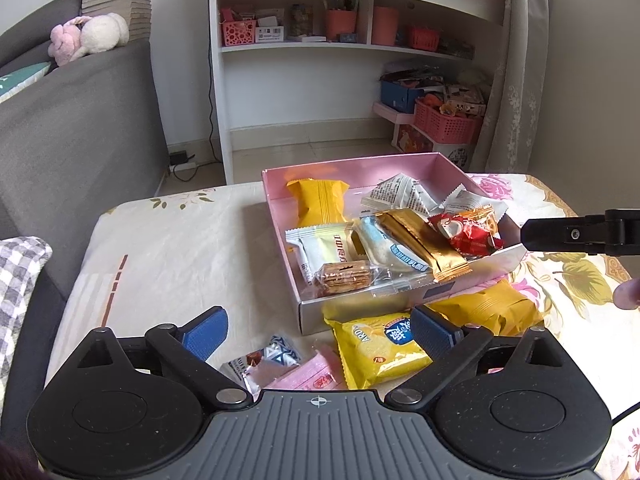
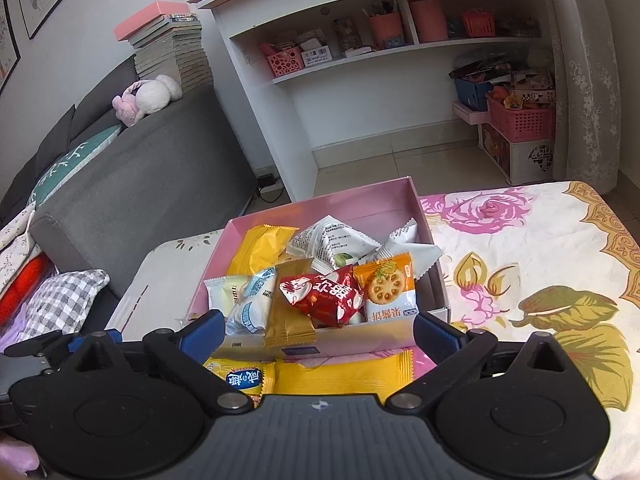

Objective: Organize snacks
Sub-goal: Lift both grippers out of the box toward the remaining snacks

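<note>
A pink open box (image 1: 360,168) stands on the cloth-covered table and holds several snack packets: a yellow one (image 1: 320,200), a gold one (image 1: 424,244), a red one (image 1: 468,232) and a clear cracker pack (image 1: 344,278). In front of the box lie a yellow packet with a blue label (image 1: 380,348), an orange-yellow packet (image 1: 492,308), a pink packet (image 1: 316,376) and a small blue-and-white packet (image 1: 276,356). My left gripper (image 1: 318,328) hangs open above these loose packets, holding nothing. My right gripper (image 2: 320,330) is open before the box's (image 2: 360,208) near wall, also holding nothing. The red packet (image 2: 324,296) lies just inside.
A grey sofa (image 1: 80,140) stands close on the left, with a checked cushion (image 2: 64,300) beside the table. A white shelf unit (image 1: 300,80) and pink baskets (image 1: 444,124) are behind. The floral cloth (image 2: 540,260) stretches to the right of the box.
</note>
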A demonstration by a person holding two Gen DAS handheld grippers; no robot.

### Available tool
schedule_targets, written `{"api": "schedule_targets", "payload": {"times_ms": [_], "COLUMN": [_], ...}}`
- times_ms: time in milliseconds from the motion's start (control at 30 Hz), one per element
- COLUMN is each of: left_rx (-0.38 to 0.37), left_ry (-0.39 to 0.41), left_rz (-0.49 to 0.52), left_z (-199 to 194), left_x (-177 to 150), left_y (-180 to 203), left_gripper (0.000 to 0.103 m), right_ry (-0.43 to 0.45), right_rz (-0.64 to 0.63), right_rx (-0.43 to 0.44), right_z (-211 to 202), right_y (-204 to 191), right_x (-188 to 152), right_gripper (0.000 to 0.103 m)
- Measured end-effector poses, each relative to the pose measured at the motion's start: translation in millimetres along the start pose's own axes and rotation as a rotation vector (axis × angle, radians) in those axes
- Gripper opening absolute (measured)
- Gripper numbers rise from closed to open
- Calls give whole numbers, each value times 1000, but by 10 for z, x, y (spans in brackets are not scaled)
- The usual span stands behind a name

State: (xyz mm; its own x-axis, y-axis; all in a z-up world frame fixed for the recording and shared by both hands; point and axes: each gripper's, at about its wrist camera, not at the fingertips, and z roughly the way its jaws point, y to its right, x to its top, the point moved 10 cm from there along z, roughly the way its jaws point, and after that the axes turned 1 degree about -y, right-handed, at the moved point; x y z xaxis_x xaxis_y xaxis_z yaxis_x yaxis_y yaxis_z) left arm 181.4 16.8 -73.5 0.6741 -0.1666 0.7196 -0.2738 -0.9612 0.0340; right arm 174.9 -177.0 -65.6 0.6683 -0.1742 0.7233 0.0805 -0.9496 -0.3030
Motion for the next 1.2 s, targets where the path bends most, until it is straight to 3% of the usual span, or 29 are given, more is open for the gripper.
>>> {"api": "schedule_targets", "payload": {"times_ms": [267,467,800,933,1200], "left_rx": [1,7,-71,-76,-89], "left_ry": [-3,-30,-95,-141,-205], "left_rz": [-16,29,106,126,139], "left_z": [-96,-66,197,278,287], "left_x": [-104,-271,-490,-564,-678], "left_y": [-191,-288,-277,-248,-217], "left_gripper": [100,100,97,87,56], "right_ry": [-14,-36,-111,-136,-170], "right_rz": [-22,-41,-78,-72,-65], "right_rx": [-53,-66,-78,-75,-101], "right_z": [-93,-135,-60,27,278], "right_y": [161,209,93,25,-58], "right_x": [-126,-238,-477,-536,-555], "right_gripper": [96,96,96,96,96]}}
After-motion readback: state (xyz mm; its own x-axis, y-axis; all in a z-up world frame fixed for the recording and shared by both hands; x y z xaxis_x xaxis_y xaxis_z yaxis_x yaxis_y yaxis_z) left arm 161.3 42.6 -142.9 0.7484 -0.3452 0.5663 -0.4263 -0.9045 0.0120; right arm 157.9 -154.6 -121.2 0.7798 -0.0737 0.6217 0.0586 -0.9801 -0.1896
